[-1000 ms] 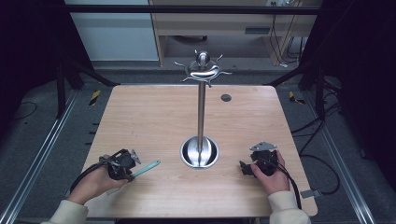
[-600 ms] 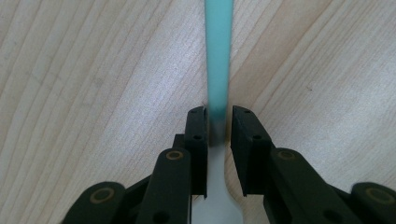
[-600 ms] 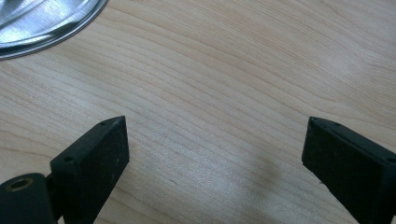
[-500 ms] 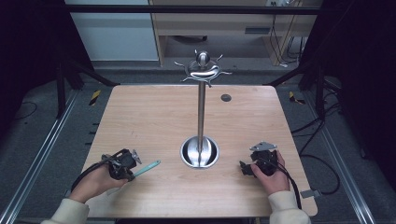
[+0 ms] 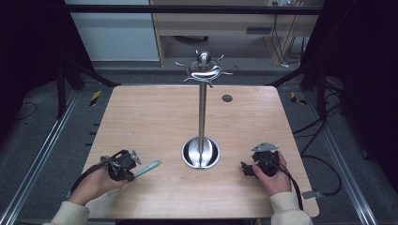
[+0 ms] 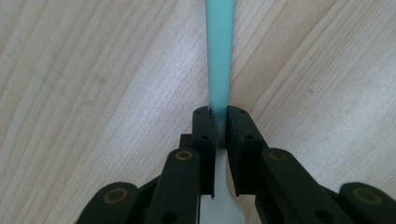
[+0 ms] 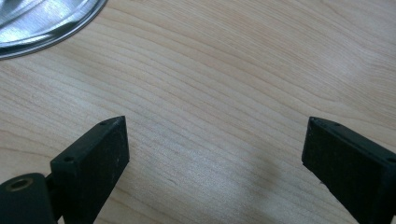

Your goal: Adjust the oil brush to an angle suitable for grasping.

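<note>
Left gripper: black body, black cable trailing at 8 o'clock, grey three-cornered plate at its 1 o'clock; black linked jaws with brass-coloured pivot pins and small screw holes in the pads. Right gripper: black body, grey plate at 12 o'clock, black cable at 5 o'clock; flat black jaw pads. Cream sleeve cuffs.

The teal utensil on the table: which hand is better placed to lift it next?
Left. The left tool has just been closing its jaws on the teal utensil, which lies between them. The right tool is open over bare table, beyond the metal stand.
</note>
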Action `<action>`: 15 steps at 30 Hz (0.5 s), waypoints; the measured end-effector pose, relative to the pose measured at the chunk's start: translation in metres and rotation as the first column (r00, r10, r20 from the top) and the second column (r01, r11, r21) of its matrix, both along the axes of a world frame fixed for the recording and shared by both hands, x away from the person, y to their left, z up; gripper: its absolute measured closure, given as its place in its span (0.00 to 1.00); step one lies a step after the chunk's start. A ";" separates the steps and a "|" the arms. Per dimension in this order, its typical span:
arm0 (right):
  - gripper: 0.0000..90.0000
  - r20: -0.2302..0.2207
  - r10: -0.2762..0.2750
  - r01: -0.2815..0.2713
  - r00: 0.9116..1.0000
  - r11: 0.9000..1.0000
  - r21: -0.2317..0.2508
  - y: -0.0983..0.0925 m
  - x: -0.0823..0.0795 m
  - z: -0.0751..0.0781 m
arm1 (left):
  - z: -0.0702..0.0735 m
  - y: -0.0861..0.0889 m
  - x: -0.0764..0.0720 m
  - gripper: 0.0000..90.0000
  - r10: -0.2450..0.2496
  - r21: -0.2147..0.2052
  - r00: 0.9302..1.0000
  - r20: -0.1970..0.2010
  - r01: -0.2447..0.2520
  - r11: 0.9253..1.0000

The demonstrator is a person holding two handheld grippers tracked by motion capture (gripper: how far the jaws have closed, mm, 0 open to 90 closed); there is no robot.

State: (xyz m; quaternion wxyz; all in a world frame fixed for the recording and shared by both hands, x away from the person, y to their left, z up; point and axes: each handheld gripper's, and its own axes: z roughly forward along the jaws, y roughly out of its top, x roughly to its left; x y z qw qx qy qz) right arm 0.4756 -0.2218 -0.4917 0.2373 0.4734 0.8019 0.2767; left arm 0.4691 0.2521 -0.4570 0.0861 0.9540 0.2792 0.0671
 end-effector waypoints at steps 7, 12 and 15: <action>0.09 0.000 0.000 0.000 1.000 1.000 -0.002 0.000 0.000 0.000 | 0.019 0.001 -0.009 0.91 0.019 -0.110 0.996 0.083 -0.009 0.994; 0.09 0.000 -0.001 0.001 1.000 1.000 -0.003 0.000 0.000 0.000 | 0.030 -0.001 -0.015 0.91 0.040 -0.182 0.990 0.138 -0.014 0.983; 0.09 0.001 0.000 0.000 1.000 1.000 -0.004 0.001 0.000 -0.001 | 0.034 -0.002 -0.018 0.91 0.042 -0.211 0.986 0.164 -0.007 0.977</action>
